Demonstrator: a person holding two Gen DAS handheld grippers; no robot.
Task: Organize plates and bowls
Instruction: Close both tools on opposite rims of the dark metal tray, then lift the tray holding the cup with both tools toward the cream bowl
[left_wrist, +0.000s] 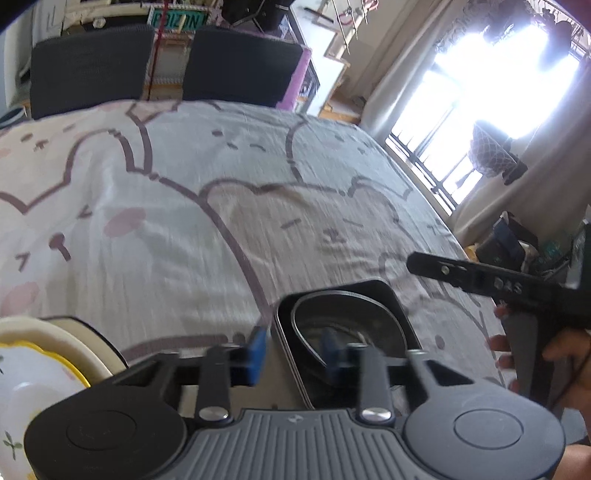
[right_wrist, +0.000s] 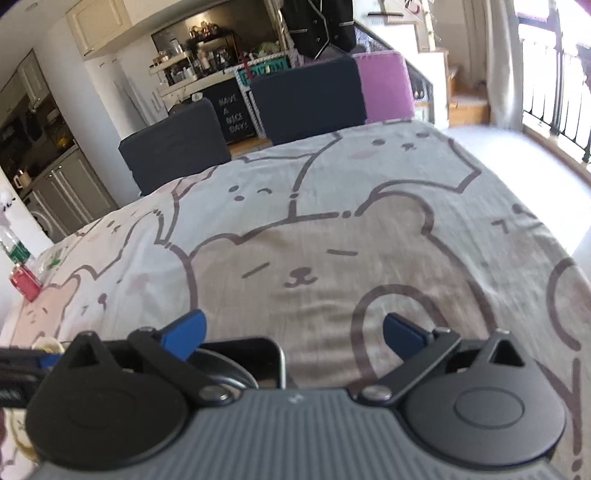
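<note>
sunlit windows and two dark chairs frame the far side of the surface, which is draped in a pale cloth printed with cartoon bears (right_wrist: 332, 236). at its near edge sits a black rounded-square tray with a metal rim (left_wrist: 347, 325), a dark dish nested inside it. the left tongs (left_wrist: 295, 350) straddle the tray's left wall, one blue pad outside and one inside; they look close to the rim, but motion blur keeps me from telling whether they are clamped on it. further left, at the near corner, a stack of cream and yellow-rimmed white plates (left_wrist: 44, 365) waits. the right tongs (right_wrist: 293, 332) hang apart over bare cloth, holding nothing, just right of the tray.

likely trouble: a one-sided pinch on a thin wall may let the tray tip or slide, and the loose dish inside could shift out. dragging it might also bunch the cloth. swinging left carelessly risks knocking the plate stack.
</note>
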